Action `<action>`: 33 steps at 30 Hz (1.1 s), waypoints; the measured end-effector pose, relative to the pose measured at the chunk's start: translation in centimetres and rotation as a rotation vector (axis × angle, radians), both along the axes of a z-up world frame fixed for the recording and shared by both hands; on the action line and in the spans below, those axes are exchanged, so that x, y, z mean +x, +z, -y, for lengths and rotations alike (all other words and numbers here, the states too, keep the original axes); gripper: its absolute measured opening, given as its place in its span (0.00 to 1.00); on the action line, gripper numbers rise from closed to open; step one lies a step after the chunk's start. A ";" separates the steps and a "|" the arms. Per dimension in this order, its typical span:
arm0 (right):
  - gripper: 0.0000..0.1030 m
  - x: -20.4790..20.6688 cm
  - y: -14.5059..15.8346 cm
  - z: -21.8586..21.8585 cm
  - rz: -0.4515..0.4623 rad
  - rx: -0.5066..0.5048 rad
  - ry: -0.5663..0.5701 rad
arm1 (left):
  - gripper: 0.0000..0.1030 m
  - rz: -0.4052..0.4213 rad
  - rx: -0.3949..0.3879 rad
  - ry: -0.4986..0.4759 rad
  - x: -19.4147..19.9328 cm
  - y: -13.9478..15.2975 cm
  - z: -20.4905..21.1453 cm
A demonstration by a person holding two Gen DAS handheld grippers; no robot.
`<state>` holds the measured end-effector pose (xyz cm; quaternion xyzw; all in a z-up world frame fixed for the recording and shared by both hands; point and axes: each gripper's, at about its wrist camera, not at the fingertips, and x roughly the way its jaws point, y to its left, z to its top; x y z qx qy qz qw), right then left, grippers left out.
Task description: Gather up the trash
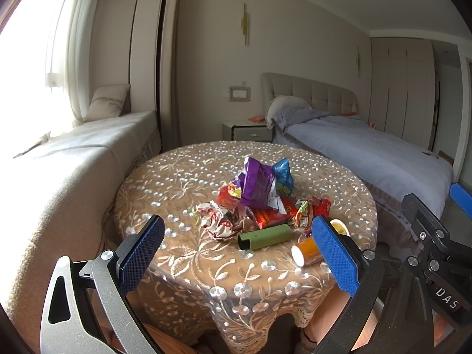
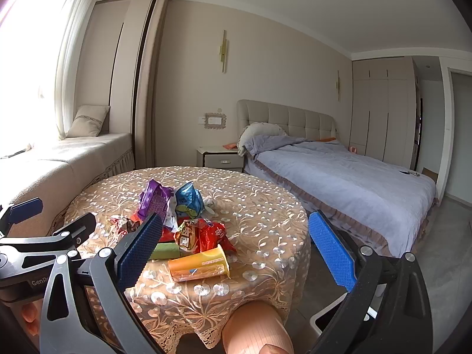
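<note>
Trash [image 1: 259,203] sits heaped at center frame on the round surface [image 1: 183,177]; left gripper [image 1: 242,253] and right gripper [image 2: 236,244] hover wide and empty, approach likely beginning, first grasp next.

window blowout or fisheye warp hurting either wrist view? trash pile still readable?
Left wrist: window blown out white, walls bow at the edges, trash pile sharp and evenly lit. Right wrist: same window glare top left, edge warp, orange cup crisp.
</note>
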<state>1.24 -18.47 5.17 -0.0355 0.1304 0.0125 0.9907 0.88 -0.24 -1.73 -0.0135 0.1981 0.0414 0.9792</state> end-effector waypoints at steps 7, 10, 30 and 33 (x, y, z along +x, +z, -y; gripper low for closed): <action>0.96 0.0 0.1 0.1 0.008 -0.002 -0.008 | 0.95 -0.003 -0.010 -0.014 0.0 -0.1 -0.1; 0.96 0.1 0.1 0.4 0.008 0.012 -0.004 | 0.95 0.007 -0.020 -0.025 -0.2 0.1 -0.2; 0.96 3.6 -3.6 1.0 -0.104 0.014 0.101 | 0.95 -0.066 -0.061 -0.047 2.7 -2.8 -1.4; 0.96 4.4 -4.7 0.6 -0.138 0.000 0.121 | 0.95 -0.089 -0.021 -0.029 3.6 -3.5 -1.5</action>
